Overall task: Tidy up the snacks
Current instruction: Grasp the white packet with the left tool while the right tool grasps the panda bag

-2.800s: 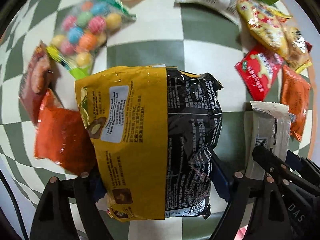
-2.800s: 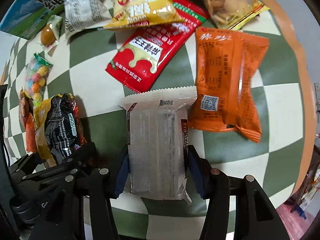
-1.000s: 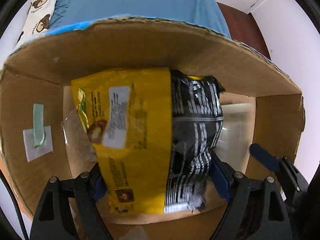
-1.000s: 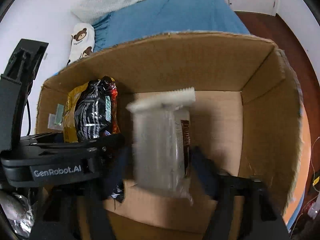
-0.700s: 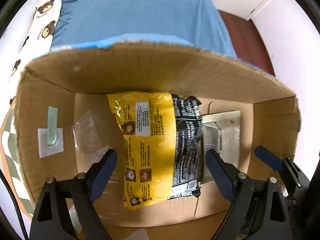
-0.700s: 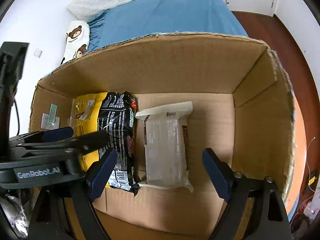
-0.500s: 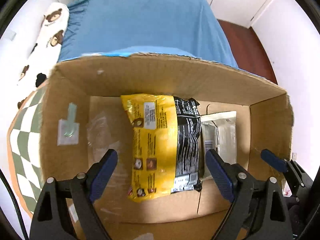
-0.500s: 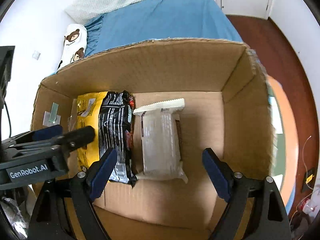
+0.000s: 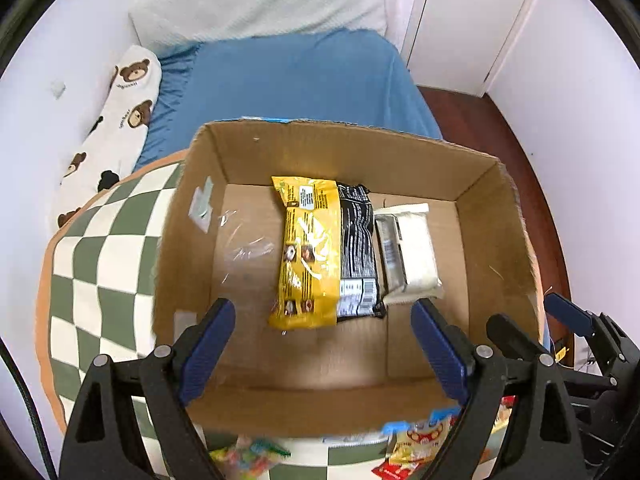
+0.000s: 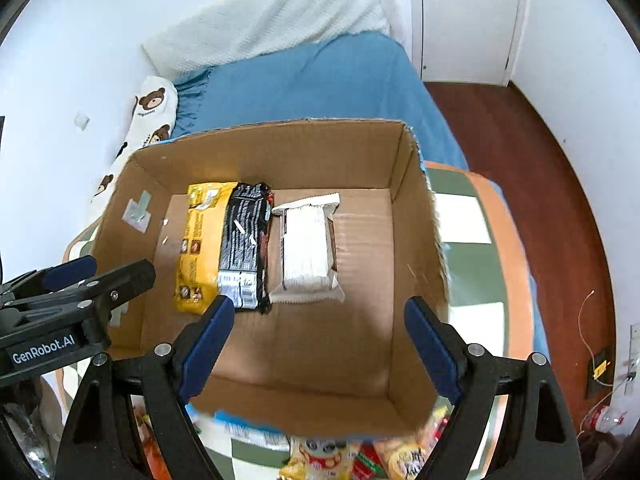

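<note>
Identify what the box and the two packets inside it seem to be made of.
Cardboard box: brown corrugated cardboard, matte, with rough torn edges. Yellow-and-black packet: glossy printed plastic film, judging by glare streaks. White packet: seems pale, semi-clear plastic wrap with crimped serrated end seals.

Both snacks have left the tongs. The yellow-and-black bag, earlier clamped in the left tongs over the checkered tabletop, now lies flat on the floor of the cardboard box, ahead of and below those tongs, whose blue pads stand wide apart and bare. The white wrapped bar, earlier gripped by the right tongs, lies just beside the bag, ahead of the right tongs, which are likewise spread with nothing between them. Both tongs have drawn back and risen, so the whole box, the bed beyond it and loose snacks beneath the tongs have come into sight.
</note>
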{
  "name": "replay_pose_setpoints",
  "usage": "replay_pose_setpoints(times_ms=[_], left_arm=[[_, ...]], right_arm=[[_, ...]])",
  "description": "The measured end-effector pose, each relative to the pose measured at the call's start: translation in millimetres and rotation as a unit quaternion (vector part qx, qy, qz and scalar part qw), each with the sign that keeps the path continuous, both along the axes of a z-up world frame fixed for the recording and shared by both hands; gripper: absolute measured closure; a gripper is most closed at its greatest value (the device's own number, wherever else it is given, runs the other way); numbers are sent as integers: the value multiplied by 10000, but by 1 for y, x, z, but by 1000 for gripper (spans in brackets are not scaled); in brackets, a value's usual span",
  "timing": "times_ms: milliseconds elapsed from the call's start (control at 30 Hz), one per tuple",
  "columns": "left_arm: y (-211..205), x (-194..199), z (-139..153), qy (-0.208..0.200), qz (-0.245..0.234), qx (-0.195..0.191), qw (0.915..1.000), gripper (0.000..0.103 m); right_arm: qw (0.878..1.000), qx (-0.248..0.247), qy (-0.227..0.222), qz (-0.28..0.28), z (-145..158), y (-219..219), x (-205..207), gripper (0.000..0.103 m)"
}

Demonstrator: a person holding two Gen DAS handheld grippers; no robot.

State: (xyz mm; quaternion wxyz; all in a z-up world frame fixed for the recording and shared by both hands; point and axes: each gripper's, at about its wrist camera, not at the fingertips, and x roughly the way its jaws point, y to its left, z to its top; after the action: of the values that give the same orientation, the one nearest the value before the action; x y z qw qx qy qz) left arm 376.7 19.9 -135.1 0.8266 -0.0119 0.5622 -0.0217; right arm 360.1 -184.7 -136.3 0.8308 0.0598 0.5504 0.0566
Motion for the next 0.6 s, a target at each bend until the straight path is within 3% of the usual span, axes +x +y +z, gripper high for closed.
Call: replay_pose_setpoints(times_ms=[300, 467, 600], left_arm=[[-2, -63, 43, -500, -93, 30, 9987, 13], [-3, -89, 51, -610, -130, 14, 9981, 13], [-1, -108, 47, -519, -127, -1, 9986, 13]], right_arm=[[9992, 15, -398, -70, 42, -5, -62, 14], [9983, 107, -563, -108, 65, -8, -91, 14], [9987, 213, -456, -120, 67, -9, -111, 14]])
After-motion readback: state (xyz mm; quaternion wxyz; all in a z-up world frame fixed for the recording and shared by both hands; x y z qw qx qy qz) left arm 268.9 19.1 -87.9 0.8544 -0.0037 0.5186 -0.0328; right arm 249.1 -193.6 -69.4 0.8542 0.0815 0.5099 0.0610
